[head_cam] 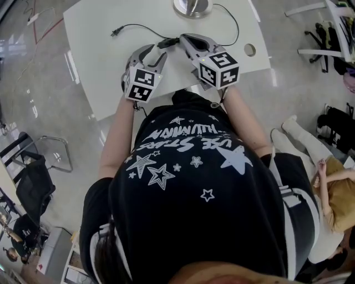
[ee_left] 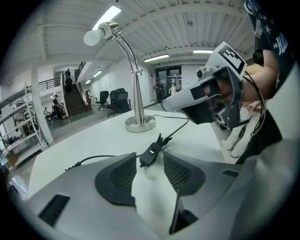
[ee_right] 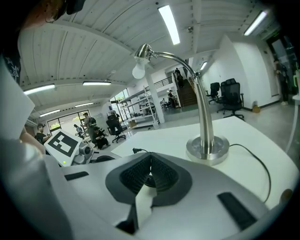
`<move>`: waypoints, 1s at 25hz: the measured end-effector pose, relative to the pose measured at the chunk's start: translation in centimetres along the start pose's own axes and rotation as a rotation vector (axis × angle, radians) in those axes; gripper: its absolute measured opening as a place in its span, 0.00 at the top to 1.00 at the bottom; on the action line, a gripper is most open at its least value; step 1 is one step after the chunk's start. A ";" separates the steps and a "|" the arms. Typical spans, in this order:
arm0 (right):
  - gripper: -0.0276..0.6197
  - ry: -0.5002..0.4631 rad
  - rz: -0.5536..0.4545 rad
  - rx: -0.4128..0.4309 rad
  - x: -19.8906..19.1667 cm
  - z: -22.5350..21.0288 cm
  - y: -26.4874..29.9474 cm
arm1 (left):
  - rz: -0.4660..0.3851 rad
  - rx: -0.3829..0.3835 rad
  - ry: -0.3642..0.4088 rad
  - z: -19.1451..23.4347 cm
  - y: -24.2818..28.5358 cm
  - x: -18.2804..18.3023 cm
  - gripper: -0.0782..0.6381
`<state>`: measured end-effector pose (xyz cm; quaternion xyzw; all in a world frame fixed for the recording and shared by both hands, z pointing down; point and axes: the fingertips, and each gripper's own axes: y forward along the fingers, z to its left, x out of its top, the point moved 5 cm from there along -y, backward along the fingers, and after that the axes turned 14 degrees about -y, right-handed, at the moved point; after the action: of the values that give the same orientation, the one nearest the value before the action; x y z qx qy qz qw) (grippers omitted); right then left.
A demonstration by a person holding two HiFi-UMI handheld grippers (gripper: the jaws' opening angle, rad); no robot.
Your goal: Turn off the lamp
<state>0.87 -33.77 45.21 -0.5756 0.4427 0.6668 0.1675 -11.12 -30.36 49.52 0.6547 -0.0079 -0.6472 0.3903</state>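
Left gripper view: switch runs lengthwise away toward lamp base.

A person in a black star-printed shirt is leaning over a white table, holding the left gripper and the right gripper with their tips converging a little way in from the near edge. Between those tips a black inline switch is lying on the cord, which is running left to a plug lying on the tabletop and looping right to the lamp base at the far edge. A second person is sitting at the right, and black chairs are standing at the left.
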 end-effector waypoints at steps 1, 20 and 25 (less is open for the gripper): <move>0.95 0.002 0.006 0.004 -0.1 -0.1 0.2 | 0.010 0.000 0.011 0.1 0.3 -0.1 0.65; 0.95 0.031 0.108 0.072 -2.9 -0.6 2.6 | 0.103 -0.035 0.154 1.1 4.6 -1.1 0.65; 0.95 0.008 0.144 0.124 -3.5 0.1 3.5 | 0.112 -0.054 0.146 0.8 4.6 -1.0 0.68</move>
<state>-0.76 -34.65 49.78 -0.5337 0.5239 0.6460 0.1527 -9.70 -33.51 52.90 0.6878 0.0016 -0.5751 0.4429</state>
